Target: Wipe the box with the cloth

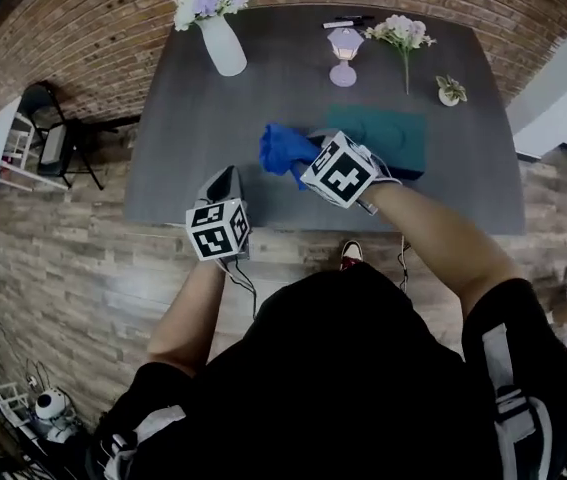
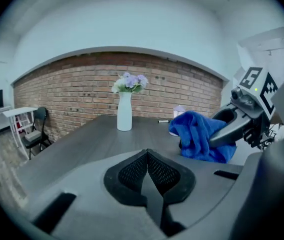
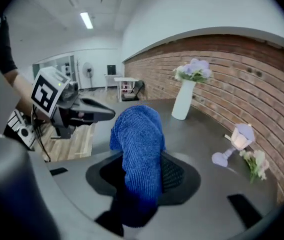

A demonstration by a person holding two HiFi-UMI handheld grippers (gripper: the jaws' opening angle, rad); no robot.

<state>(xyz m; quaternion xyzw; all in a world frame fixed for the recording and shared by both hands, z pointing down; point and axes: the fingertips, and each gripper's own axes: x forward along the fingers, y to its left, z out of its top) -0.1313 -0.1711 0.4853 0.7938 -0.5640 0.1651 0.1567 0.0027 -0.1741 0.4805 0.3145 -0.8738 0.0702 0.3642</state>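
Observation:
A flat teal box (image 1: 388,133) lies on the dark grey table (image 1: 193,148), right of middle. A bunched blue cloth (image 1: 283,148) hangs just off the box's left end, with my right gripper (image 1: 300,158) shut on it. In the right gripper view the cloth (image 3: 137,144) drapes up and over the jaws, hiding the pads. My left gripper (image 1: 227,176) hovers at the table's near edge, left of the cloth, shut with nothing in it (image 2: 147,170). From the left gripper view the cloth (image 2: 199,134) and the right gripper (image 2: 234,129) show at the right; the box is hidden there.
Along the table's far side stand a white vase of purple flowers (image 1: 221,43), a small pale lamp (image 1: 343,53), a flower sprig (image 1: 403,38), a tiny potted plant (image 1: 450,90) and a pen (image 1: 348,21). A black chair (image 1: 48,133) stands off the left end.

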